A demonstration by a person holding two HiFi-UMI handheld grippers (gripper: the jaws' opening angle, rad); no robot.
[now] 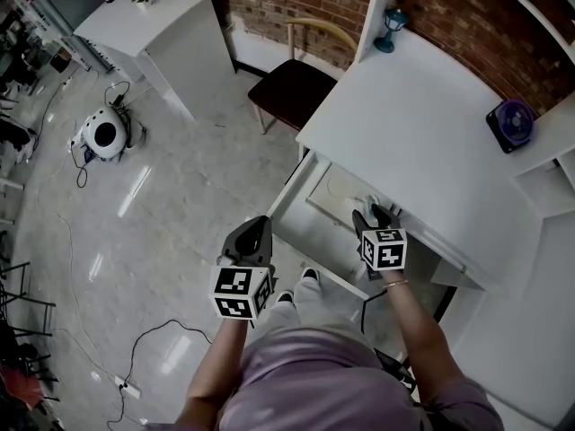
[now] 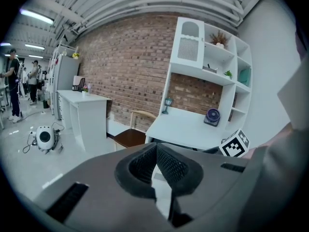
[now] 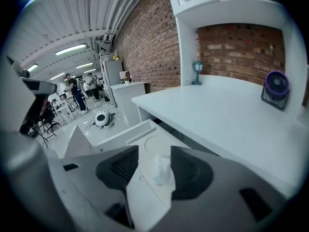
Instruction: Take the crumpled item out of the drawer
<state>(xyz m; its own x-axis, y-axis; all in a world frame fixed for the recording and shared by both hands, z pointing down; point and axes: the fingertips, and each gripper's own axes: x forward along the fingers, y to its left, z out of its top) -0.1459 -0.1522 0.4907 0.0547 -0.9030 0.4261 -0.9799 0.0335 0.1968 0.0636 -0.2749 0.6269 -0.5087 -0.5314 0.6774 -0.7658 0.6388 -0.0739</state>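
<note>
The white desk (image 1: 422,124) has its drawer (image 1: 310,232) pulled open. A small crumpled piece of clear white plastic (image 3: 162,170) lies on the drawer floor (image 3: 145,144). My right gripper (image 3: 154,164) is open over it, with the piece in the gap near the right pad and neither pad pressing on it. In the head view that gripper (image 1: 371,215) reaches into the drawer's right half, and the crumpled piece (image 1: 369,203) shows at its tips. My left gripper (image 1: 256,232) hovers outside the drawer's front corner. Its pads (image 2: 145,166) meet at the tip, with nothing held.
A purple fan (image 1: 512,119) and a small blue lamp (image 1: 391,27) stand on the desk top. A wooden chair (image 1: 296,88) sits left of the desk, and a second white desk (image 1: 171,25) further left. A round white machine (image 1: 103,136) with cables lies on the floor.
</note>
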